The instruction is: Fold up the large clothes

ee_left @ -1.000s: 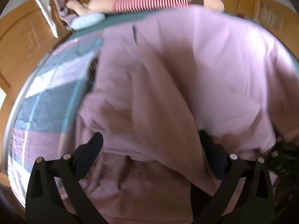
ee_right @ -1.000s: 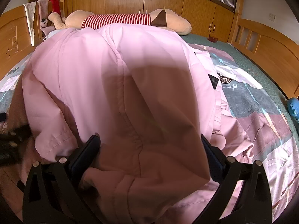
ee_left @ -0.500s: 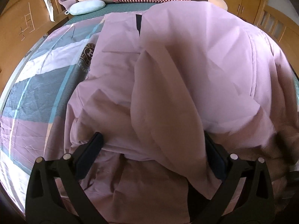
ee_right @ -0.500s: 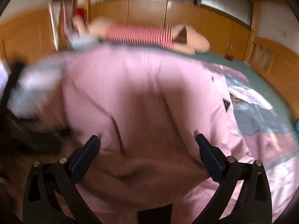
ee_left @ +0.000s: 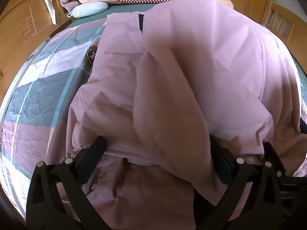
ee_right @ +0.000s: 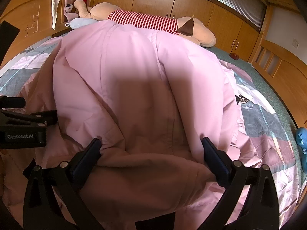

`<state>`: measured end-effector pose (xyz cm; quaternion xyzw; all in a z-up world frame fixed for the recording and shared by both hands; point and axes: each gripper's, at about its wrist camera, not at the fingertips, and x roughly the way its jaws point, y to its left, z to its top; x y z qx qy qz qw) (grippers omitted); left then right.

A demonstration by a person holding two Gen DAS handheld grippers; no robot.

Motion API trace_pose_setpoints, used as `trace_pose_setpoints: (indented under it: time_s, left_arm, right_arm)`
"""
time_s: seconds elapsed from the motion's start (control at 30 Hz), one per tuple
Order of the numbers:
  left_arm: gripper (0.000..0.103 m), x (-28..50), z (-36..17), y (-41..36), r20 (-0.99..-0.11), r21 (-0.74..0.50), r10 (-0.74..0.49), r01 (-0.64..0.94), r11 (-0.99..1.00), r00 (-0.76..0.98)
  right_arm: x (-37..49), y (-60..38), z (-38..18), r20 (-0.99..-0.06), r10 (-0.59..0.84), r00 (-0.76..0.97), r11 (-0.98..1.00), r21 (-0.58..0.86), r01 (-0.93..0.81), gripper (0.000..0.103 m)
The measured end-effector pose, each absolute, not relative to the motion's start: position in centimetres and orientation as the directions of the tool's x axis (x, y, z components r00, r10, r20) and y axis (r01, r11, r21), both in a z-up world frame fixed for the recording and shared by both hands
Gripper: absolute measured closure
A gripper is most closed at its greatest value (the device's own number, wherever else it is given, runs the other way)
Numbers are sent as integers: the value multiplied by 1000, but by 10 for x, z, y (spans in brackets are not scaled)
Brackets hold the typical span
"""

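Note:
A large pink garment (ee_left: pixel 191 67) lies spread and bunched on the bed; it also fills the right wrist view (ee_right: pixel 134 76). My left gripper (ee_left: pixel 157 149) is open with its jaws wide apart, and folds of the garment drape between and over them. My right gripper (ee_right: pixel 151 147) is open too, with the garment's bunched near edge lying between its jaws. The left gripper's body shows at the left edge of the right wrist view (ee_right: pixel 23 126), close beside the right gripper. The fingertips are partly hidden by cloth.
The bed carries a pink, grey and teal patchwork sheet (ee_left: pixel 38 95). A plush toy in a red striped shirt (ee_right: pixel 145 21) and a pale blue cushion (ee_left: pixel 88 9) lie at the far end. Wooden bed rails (ee_right: pixel 278 67) and cupboards surround the bed. A blue object (ee_right: pixel 301 136) sits at the right.
Both grippers have shifted over the garment, the right one swinging left and back with blur. The cloth has resettled between the jaws. Both jaws stay wide apart.

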<state>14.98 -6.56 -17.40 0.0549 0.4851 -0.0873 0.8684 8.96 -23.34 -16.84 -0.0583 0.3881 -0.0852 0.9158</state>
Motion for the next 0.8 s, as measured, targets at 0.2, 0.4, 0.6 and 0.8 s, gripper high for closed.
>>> trace_pose_setpoints:
  time_s: [0.2, 0.4, 0.6, 0.8]
  left_arm:
    - [2, 134, -148, -64, -833, 26, -84, 190, 981, 547]
    - [2, 80, -116, -49, -740, 180, -40, 254, 950, 672]
    - [2, 25, -105, 38, -812, 96, -166, 408, 908, 560]
    - [2, -18, -151, 128, -938, -72, -187, 362, 929, 292]
  right_arm:
    - [82, -230, -167, -682, -180, 709, 983, -154, 101, 1]
    - [13, -243, -124, -587, -126, 800, 992, -95, 87, 1]
    - [-74, -291, -122, -752, -184, 634, 980, -90, 177, 1]
    - [-152, -358, -150, -906, -189, 378, 945, -63, 321, 1]
